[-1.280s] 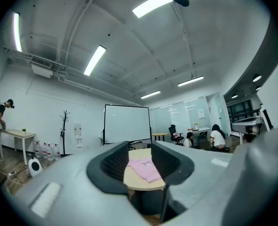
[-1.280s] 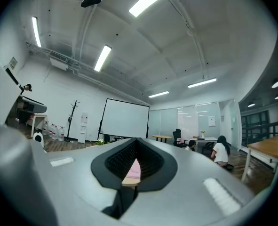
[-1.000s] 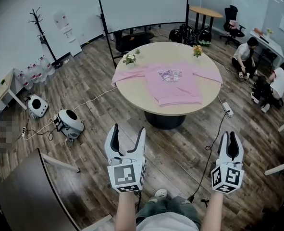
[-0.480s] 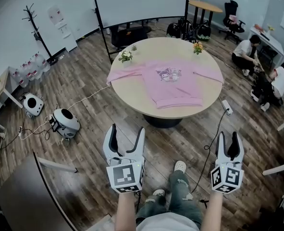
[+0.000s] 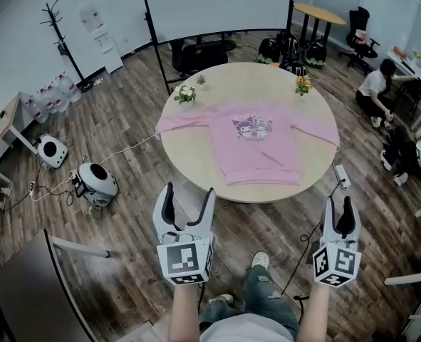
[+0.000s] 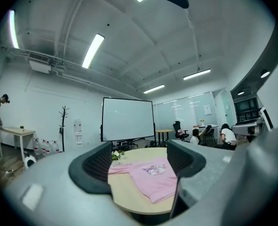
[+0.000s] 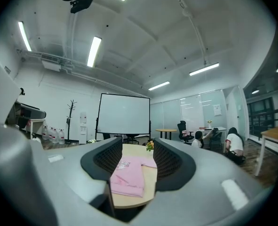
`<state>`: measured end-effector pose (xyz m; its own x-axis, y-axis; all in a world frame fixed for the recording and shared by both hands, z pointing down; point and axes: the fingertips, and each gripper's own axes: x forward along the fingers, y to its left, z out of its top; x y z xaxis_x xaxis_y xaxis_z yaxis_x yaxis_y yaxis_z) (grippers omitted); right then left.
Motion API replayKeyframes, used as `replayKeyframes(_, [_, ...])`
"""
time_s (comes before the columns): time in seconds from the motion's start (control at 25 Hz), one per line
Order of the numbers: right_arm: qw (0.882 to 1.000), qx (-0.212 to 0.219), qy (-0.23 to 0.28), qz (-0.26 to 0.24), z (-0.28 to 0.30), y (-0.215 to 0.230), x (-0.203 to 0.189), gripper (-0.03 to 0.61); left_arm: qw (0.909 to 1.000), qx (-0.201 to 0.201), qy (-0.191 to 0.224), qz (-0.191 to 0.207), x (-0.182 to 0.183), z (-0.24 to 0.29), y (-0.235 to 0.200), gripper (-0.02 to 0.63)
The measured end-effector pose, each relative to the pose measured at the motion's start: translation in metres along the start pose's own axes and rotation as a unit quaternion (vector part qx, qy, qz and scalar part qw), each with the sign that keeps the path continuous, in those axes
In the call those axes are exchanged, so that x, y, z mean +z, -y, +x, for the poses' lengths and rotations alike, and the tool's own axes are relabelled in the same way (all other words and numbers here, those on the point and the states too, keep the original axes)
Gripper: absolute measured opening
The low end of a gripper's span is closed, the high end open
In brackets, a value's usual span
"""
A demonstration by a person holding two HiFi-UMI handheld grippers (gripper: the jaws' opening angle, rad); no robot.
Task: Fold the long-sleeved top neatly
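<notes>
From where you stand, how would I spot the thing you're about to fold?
Look at the round wooden table in front of the white screen. A pink long-sleeved top lies flat on it, sleeves spread to either edge. It is the only cloth there, with a cartoon print on the chest; its neighbours are just two small flower pots.

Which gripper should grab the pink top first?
Probably left: the left gripper, empty, has just opened wider than the right gripper, also empty, which just closed slightly. Both are short of the pink top.
</notes>
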<state>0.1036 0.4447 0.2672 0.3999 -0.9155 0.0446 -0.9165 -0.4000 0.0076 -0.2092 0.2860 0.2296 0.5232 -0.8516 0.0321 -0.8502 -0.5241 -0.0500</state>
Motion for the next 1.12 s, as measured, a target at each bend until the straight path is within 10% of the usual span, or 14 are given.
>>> replayKeyframes(1.12, [0.999,0.005,-0.040,0.030,0.226,0.137,-0.030,0.192,0.9991,0.014,-0.038,0.014,-0.010,0.233,0.101,0.463])
